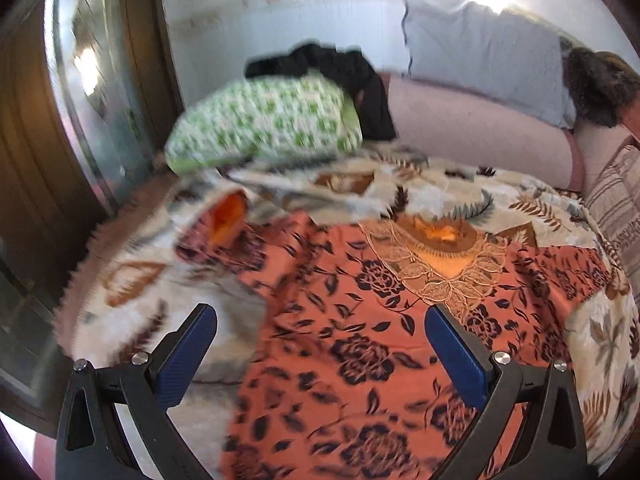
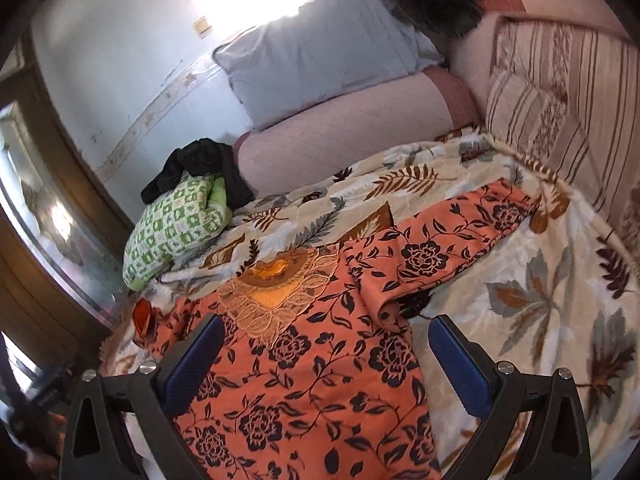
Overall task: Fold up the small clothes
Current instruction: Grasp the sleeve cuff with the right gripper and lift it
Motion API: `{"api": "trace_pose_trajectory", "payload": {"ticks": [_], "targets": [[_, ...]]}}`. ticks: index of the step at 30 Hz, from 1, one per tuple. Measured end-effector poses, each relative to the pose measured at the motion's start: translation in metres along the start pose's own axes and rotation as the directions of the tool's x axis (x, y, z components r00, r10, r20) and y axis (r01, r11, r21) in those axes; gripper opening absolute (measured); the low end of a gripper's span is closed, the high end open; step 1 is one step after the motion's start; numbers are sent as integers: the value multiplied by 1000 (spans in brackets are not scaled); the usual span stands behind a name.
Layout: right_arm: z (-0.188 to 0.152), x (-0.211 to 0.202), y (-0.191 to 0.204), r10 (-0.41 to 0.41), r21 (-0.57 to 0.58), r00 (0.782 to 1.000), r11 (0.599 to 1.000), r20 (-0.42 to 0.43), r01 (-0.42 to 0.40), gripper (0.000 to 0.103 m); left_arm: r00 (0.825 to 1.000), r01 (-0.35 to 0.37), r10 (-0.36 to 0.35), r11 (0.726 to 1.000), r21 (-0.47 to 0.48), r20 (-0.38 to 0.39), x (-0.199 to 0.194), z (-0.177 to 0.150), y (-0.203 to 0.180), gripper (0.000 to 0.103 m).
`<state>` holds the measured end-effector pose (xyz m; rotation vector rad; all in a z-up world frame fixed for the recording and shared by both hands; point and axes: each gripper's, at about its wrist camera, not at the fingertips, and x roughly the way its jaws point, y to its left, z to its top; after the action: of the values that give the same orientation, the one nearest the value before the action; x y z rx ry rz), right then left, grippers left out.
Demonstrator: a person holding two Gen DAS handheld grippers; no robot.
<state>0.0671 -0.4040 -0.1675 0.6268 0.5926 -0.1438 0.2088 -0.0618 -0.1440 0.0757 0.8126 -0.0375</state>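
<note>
Orange cloth printed with dark roses, the garment (image 1: 360,352) is lying flat on a leaf-patterned blanket (image 2: 532,300), its lace-trimmed neckline (image 1: 436,264) pointing toward the pillows (image 2: 320,52). The left gripper (image 1: 320,316) and right gripper (image 2: 326,326) are hovering over it, both spread wide, gripping nothing

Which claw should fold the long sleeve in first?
Probably the right claw. It is open, and the long sleeve of the orange dress stretches out on its side. The left claw is open over the other edge.
</note>
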Motion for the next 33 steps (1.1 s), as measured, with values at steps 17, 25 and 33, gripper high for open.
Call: {"api": "trace_pose_trajectory", "payload": {"ticks": [17,25,33], "targets": [[104,154,-273,-162,630,981,774,103,62,52,997,-45,43,999,-30,-62,162,20,-47,103],[125,143,-214,-158,490,971,870,177,53,8,996,-58,51,993,-101,-67,156,27,-15,103],[141,126,-17,185,272,959,932,215,-240,8,992,-130,128,970,-204,-20,132,34,59,103]]}}
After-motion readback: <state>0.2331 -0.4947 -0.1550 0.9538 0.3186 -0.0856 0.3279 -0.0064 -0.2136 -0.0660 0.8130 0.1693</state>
